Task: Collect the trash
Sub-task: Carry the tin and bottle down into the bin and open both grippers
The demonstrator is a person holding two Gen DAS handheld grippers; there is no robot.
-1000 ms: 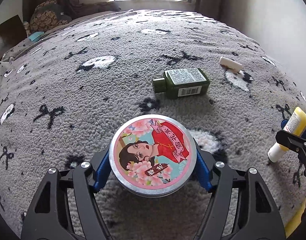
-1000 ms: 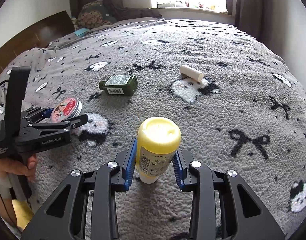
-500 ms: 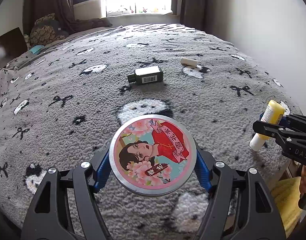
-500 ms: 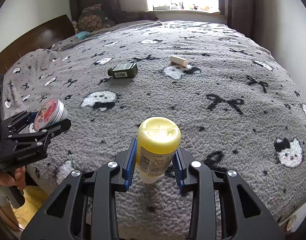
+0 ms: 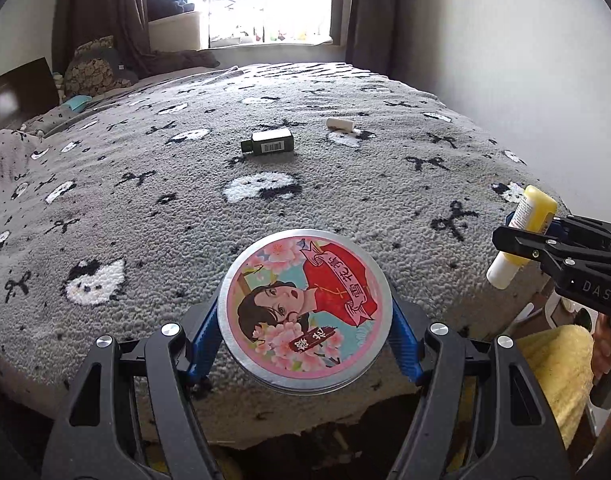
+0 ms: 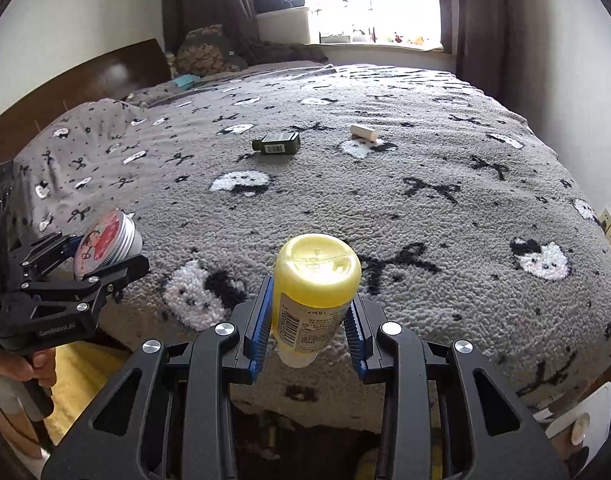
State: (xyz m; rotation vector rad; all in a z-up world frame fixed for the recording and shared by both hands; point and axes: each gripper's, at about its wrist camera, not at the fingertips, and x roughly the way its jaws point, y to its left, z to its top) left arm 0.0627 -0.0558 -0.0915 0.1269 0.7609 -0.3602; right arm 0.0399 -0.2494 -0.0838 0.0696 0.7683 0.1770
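My left gripper point(image 5: 303, 322) is shut on a round tin point(image 5: 304, 306) with a pink picture lid, held over the near edge of the bed; the tin also shows in the right wrist view point(image 6: 105, 244). My right gripper point(image 6: 309, 314) is shut on a yellow bottle point(image 6: 315, 284), also off the bed's near edge; the bottle also shows in the left wrist view point(image 5: 521, 236). A dark green bottle point(image 5: 270, 144) lies on its side on the grey blanket, far ahead. A small white tube point(image 5: 339, 124) lies to its right.
The bed has a grey fleece blanket point(image 5: 185, 216) with cat and bow patterns. Pillows point(image 5: 93, 70) and a dark headboard point(image 6: 101, 76) are at the far left. A white wall point(image 5: 525, 60) runs along the right. Something yellow point(image 5: 557, 364) sits below the bed edge.
Both grippers have pulled back from the middle of the bed to its near edge, each still holding its item. The green bottle and white tube now look farther away.
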